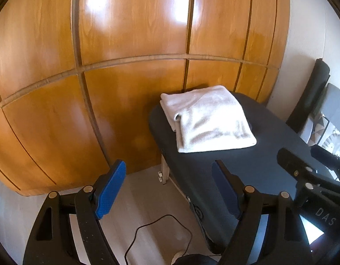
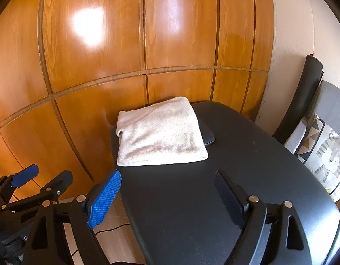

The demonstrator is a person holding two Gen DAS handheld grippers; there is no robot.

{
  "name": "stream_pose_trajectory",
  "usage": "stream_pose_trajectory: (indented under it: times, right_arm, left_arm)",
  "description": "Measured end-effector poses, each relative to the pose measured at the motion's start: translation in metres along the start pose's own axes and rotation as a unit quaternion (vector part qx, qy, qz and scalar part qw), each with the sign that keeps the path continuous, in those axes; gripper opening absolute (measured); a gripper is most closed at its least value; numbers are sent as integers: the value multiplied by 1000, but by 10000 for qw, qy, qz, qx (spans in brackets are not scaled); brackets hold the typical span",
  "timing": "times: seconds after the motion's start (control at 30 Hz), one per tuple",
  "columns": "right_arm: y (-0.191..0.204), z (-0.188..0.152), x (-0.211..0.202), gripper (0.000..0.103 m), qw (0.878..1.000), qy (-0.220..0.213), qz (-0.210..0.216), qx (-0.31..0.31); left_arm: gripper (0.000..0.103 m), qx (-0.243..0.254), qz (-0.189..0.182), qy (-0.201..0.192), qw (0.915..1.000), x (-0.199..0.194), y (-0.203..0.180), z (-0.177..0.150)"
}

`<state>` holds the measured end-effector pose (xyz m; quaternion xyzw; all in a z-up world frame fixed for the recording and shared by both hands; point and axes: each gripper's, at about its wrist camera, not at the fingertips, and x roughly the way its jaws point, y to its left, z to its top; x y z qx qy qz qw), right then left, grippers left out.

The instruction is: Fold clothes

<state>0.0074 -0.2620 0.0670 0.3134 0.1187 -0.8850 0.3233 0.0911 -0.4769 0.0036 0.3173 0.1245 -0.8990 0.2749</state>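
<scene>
A white towel (image 1: 208, 119) (image 2: 160, 133) lies folded into a thick rectangle at the far left end of the dark table (image 1: 258, 161) (image 2: 247, 165). My left gripper (image 1: 170, 181) hovers open over the table's left edge, well short of the towel, with nothing between its blue pads. In the right wrist view my right gripper (image 2: 167, 186) is open too, empty, above the bare table in front of the towel. The left gripper (image 2: 40, 177) shows at that view's lower left, the right gripper's body (image 1: 302, 172) at the left view's right edge.
Wooden wardrobe doors (image 1: 125, 66) (image 2: 103, 66) stand close behind the table. A black chair back (image 2: 302, 92) and a patterned cushion (image 2: 324, 154) sit at the right. A black cable (image 1: 161, 227) runs over the floor under the table's left end. A small dark object (image 2: 208, 135) lies by the towel.
</scene>
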Motion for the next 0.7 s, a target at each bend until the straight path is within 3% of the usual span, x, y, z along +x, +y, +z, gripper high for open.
stream_pose_trajectory:
  times: [0.3,0.57,0.7]
  right_arm:
    - [4,-2,3,88,10000,21,-56,-26]
    - [0,-5,6,88,10000,69,-9,67]
    - [-2,-6,10,88,9998,131,12,130]
  left_arm:
    - [83,-285,-171,280,9991,9,9,1]
    - [86,-234,696,-48,9973,1,7,-7]
    - [86,-223,713,-121,9971,-1,5,-9]
